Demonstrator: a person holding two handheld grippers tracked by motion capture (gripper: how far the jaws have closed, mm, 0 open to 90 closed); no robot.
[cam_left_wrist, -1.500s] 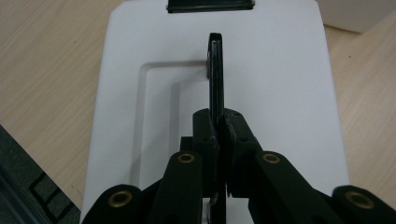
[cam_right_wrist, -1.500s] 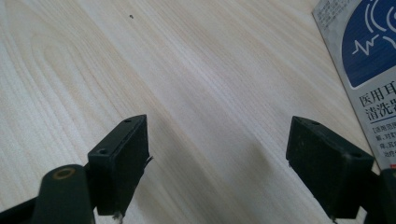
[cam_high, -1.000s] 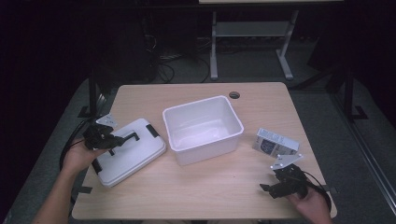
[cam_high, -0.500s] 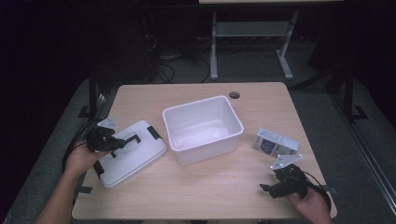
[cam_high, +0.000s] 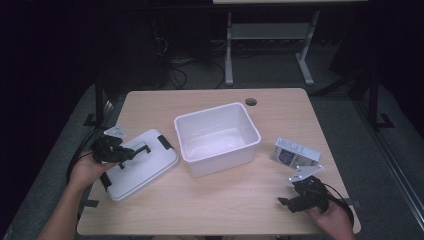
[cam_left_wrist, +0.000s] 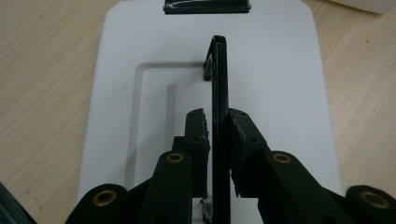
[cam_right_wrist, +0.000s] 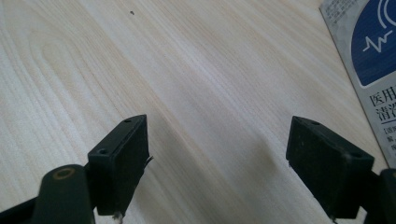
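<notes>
At the table's left, the left gripper (cam_left_wrist: 215, 128) straddles the upright black handle (cam_left_wrist: 219, 93) of the flat, smooth white lid (cam_high: 142, 165); its 2 jaws have just been easing apart, a sliver of gap beside the handle. Rightward stands the white plastic tub (cam_high: 217, 137), then the glossy printed box (cam_high: 295, 152). The right gripper (cam_right_wrist: 217, 163) hangs spread over pale woodgrain.

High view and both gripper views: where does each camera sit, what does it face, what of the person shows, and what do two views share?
High view: above the person's side, facing forward and down on the table; forearms, left gripper and right gripper show.
Left gripper view: rides the left gripper, looking along its jaws, which have just been opening, black handle between them.
Right gripper view: rides the right gripper; open jaws over wood beside the printed box.
Shared: the white lid, in high and left gripper views.
</notes>
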